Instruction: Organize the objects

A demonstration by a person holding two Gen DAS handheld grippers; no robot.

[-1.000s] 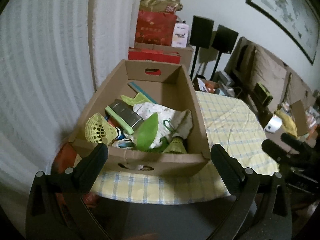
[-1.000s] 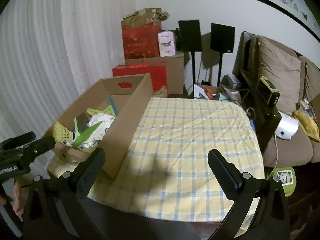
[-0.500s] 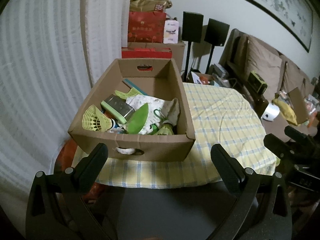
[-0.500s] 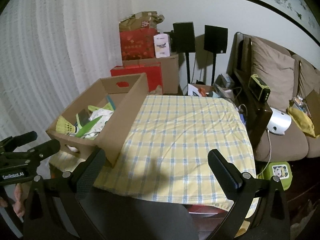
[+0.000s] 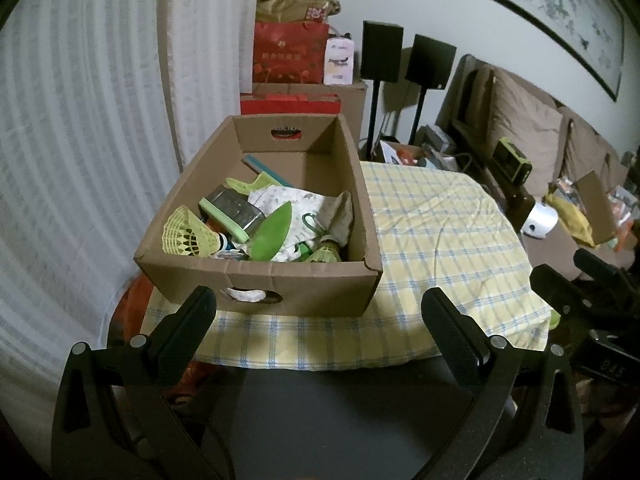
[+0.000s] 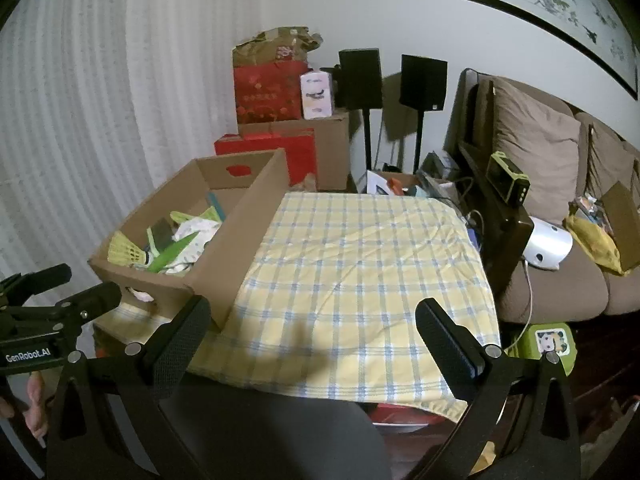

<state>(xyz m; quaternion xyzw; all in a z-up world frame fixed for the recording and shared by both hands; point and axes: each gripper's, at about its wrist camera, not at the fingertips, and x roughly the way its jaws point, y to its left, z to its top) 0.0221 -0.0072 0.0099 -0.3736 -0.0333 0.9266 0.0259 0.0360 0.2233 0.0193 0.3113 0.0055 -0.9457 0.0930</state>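
Dim indoor light, soft shadows, strong fisheye bending at edges

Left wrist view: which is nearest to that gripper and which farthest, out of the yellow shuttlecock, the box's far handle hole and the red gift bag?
1. yellow shuttlecock, box's near-left corner.
2. handle hole, box's far wall.
3. red gift bag, stacked behind the box.

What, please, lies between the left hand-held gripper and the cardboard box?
Only a bare strip of checked tablecloth separates the left hand-held gripper from the box, in the left wrist view.

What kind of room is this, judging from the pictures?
Most likely a home living room: a brown sofa with cushions, a framed picture on the wall, and two speakers on stands.
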